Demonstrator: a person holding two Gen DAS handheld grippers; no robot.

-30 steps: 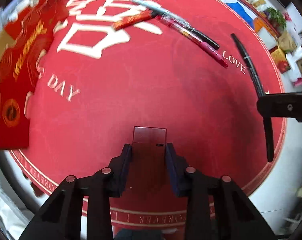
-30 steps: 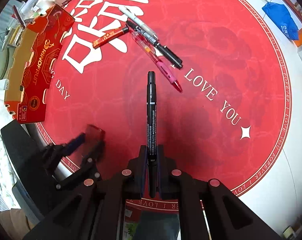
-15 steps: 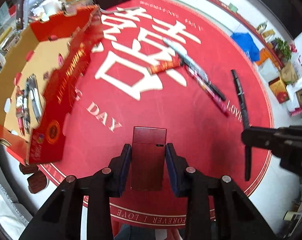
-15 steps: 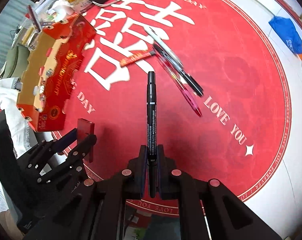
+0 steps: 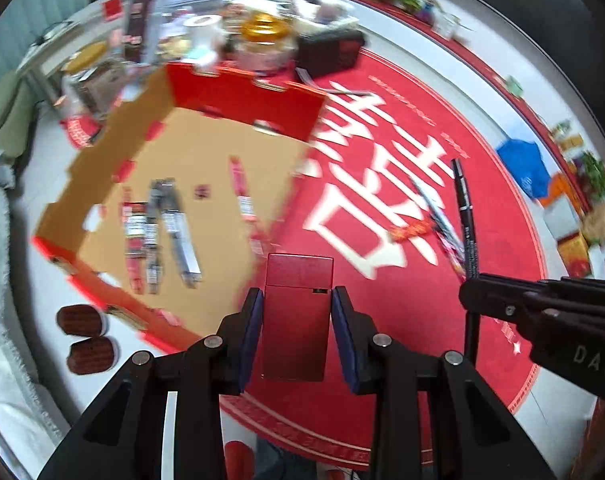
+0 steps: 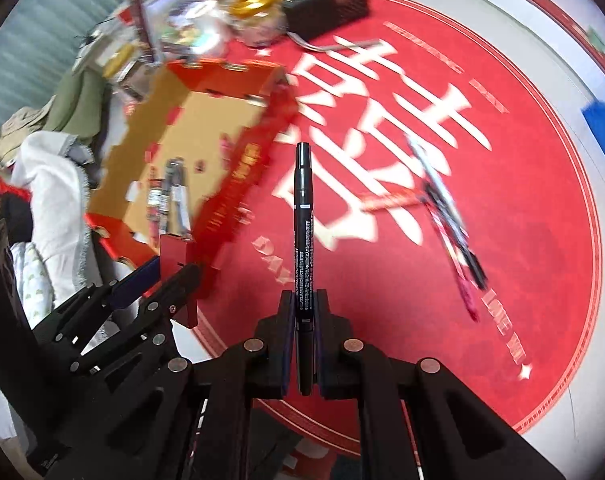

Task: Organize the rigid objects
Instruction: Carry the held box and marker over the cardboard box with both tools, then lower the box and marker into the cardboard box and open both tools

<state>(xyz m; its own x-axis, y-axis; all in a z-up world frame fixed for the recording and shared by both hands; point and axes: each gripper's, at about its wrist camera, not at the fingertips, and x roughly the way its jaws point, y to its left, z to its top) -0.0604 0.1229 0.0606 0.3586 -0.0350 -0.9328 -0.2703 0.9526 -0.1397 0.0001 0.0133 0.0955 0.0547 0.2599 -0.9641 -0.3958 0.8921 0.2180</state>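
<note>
My left gripper [image 5: 296,308] is shut on a flat dark red box [image 5: 298,300] and holds it in the air by the near right corner of an open red cardboard tray [image 5: 198,152]. My right gripper [image 6: 304,312] is shut on a black marker pen [image 6: 303,216] that points forward above the red mat. Both also show in the other view: the right gripper [image 5: 474,292] with the marker [image 5: 464,216], and the left gripper [image 6: 170,268] with the red box [image 6: 178,256]. The tray holds several pens and small tools [image 5: 162,224]. Several more pens [image 6: 446,216] lie on the mat.
A round red mat [image 5: 442,320] with white characters covers the floor. Clutter, a black case [image 5: 330,52] and a gold-lidded jar [image 5: 264,36] stand behind the tray. Two brown oval items [image 5: 84,336] lie left of the tray. White cloth [image 6: 54,184] is at the left.
Both grippers have risen and swung left toward the cardboard tray, each still holding its object. The tray's inside now fills the left of both views.
</note>
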